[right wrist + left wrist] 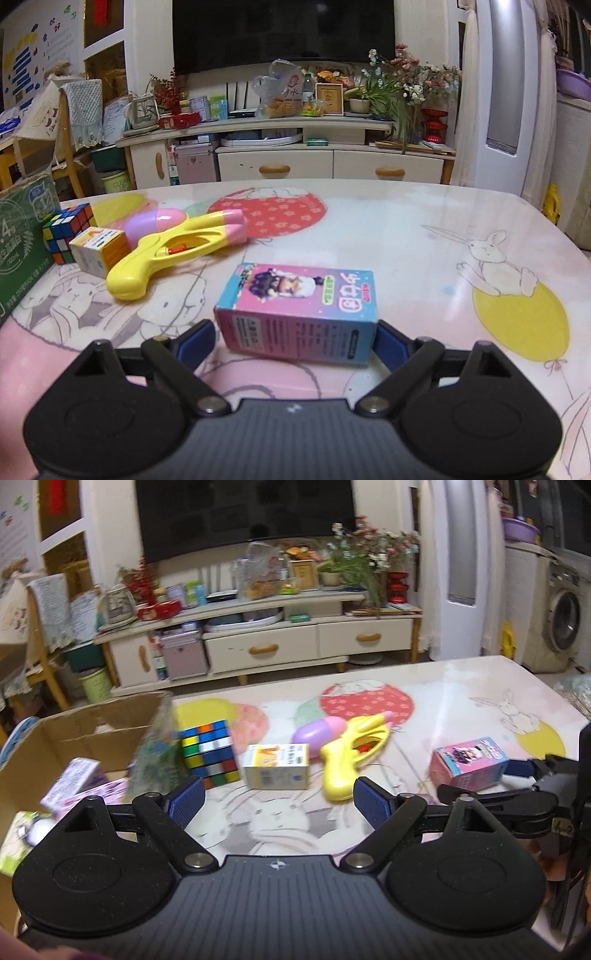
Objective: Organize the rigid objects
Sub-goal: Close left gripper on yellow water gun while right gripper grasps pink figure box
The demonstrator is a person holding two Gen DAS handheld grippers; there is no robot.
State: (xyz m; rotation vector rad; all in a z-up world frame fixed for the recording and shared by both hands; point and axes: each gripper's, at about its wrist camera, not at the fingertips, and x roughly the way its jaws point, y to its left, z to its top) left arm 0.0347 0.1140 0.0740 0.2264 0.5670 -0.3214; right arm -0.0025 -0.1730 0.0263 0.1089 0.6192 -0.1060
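Bunny-print counter (406,229) carries a pink figure box (299,314) between the right gripper's (295,339) released fingers; left gripper (279,801) fingers spread, empty

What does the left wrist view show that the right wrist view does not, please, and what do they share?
Only the left wrist view shows the inside of the cardboard box with small packages already in it, the open left gripper over bare table, and a washing machine. Only the right wrist view shows the right gripper open around the pink and blue toy box, and the green carton at the left edge. Both show the Rubik's cube, the small yellow and white box and the yellow water gun.
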